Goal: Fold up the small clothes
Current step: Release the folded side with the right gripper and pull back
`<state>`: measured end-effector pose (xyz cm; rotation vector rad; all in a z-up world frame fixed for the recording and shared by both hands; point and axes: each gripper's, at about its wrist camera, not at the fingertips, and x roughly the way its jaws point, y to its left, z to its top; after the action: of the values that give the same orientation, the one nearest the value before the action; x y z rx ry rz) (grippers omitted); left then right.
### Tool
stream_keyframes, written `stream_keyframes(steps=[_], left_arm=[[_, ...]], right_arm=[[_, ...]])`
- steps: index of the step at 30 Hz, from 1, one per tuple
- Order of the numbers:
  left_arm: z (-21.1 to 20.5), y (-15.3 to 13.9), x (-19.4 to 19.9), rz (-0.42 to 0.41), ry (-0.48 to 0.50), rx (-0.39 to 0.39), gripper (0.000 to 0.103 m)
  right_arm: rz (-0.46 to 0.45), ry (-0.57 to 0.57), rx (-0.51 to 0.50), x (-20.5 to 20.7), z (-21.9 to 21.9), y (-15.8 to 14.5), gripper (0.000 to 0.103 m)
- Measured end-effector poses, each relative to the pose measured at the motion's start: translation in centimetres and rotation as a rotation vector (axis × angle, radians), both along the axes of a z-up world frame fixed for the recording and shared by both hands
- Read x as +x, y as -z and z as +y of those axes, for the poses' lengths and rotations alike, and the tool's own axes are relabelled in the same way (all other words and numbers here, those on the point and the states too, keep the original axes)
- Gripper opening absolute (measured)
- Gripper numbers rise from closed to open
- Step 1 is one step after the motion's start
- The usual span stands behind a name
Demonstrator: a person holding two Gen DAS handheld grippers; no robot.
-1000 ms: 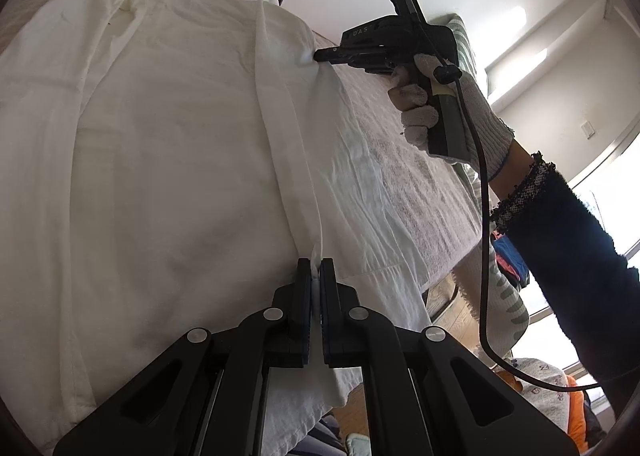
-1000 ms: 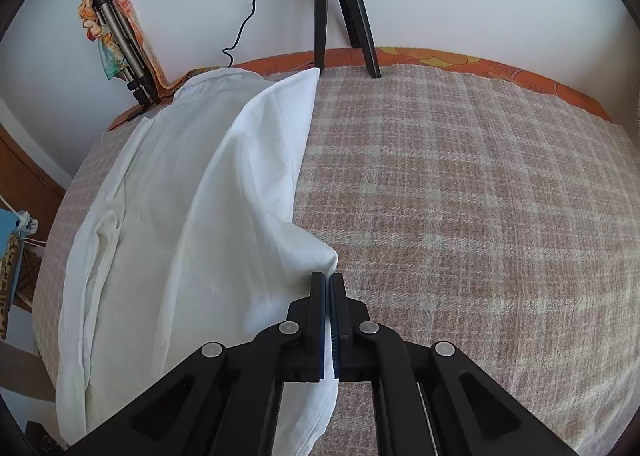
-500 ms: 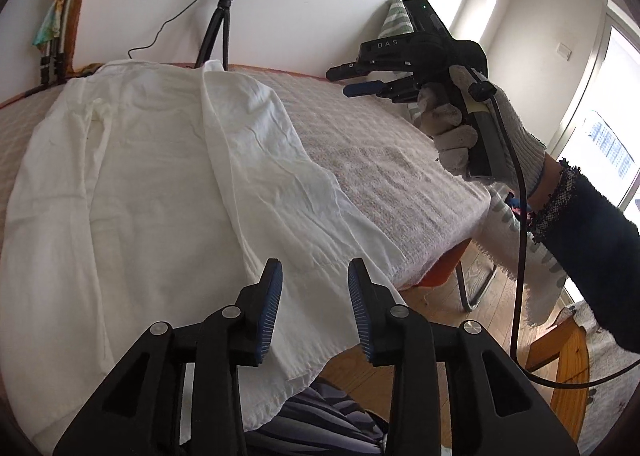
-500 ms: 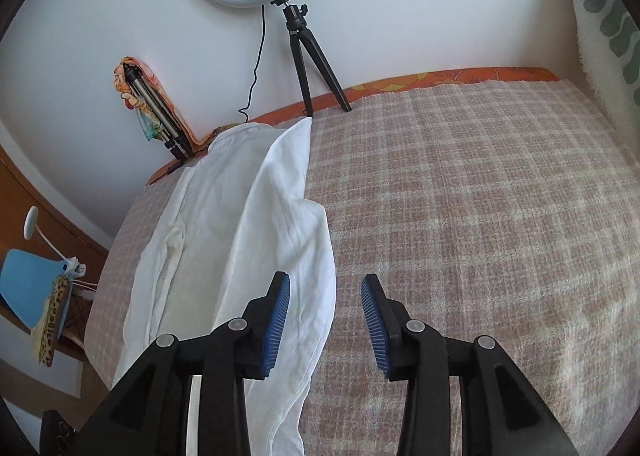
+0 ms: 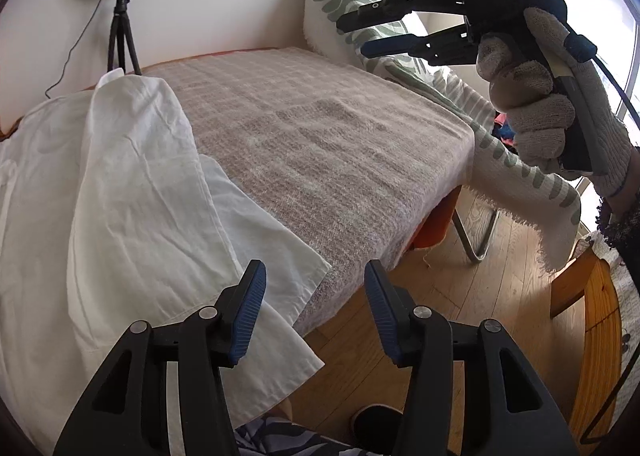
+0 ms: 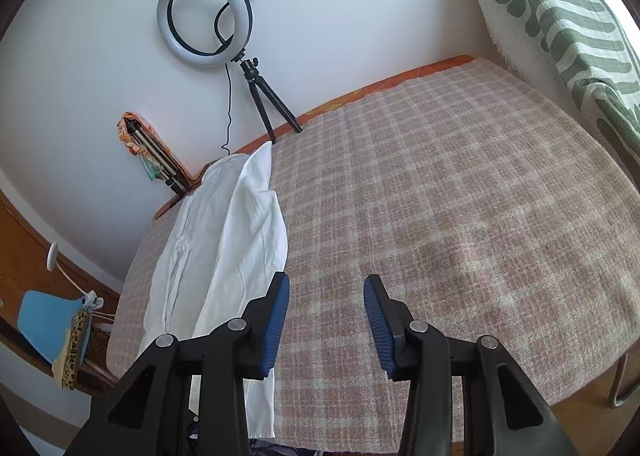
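A white shirt [image 5: 120, 192] lies flat on the left part of a checked beige bed cover [image 5: 328, 144], one side folded over; its hem hangs over the near edge. It also shows in the right wrist view [image 6: 236, 240]. My left gripper [image 5: 312, 288] is open and empty, lifted above the bed's near edge, right of the shirt hem. My right gripper [image 6: 326, 300] is open and empty above the bare cover; it shows in the left wrist view [image 5: 360, 32] held high in a gloved hand.
A ring light on a tripod [image 6: 206, 16] stands at the wall behind the bed. A green-patterned white throw [image 5: 360, 8] drapes over the right end. Wooden floor [image 5: 460, 296] and a wooden stool [image 5: 596, 316] lie beyond the bed edge. A folded tripod [image 6: 152, 156] leans at the left.
Both grippers let go of the shirt's folded edge and opened wide. Both lifted up and away to the right; the folded side now rests on the shirt.
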<state>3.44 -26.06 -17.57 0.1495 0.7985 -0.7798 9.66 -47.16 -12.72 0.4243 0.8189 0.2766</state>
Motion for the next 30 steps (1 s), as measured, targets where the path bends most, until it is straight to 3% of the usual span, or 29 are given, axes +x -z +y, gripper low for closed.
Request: stream_keyframes(steps=[8, 11, 14, 22, 26, 30], left_arm=[[-1.3, 1.0, 0.5, -0.049, -0.039, 0.084, 0.048], [-1.2, 1.2, 0.5, -0.086, -0.037, 0.099, 0.038], [-0.2, 1.1, 1.5, -0.059, -0.057, 0.053, 0.009], [4.0, -1.1, 2.2, 0.062, -0.141, -0.193, 0.004], [5.6, -2.3, 2.1, 0.080, -0.179, -0.276, 0.003], [6.6, -3.1, 1.8, 0.087, -0.195, -0.323, 0.003]], right_arm=[[0.011, 0.010, 0.003, -0.6, -0.8, 0.3, 0.042], [0.015, -0.002, -0.001, -0.1, -0.3, 0.5, 0.042], [0.018, -0.019, 0.000, 0.4, 0.5, 0.7, 0.042], [0.046, -0.094, 0.015, 4.4, 3.9, 2.1, 0.042], [0.062, -0.112, 0.105, 7.8, 5.5, 3.7, 0.052], [0.117, -0.111, 0.161, 11.8, 7.8, 6.1, 0.053]])
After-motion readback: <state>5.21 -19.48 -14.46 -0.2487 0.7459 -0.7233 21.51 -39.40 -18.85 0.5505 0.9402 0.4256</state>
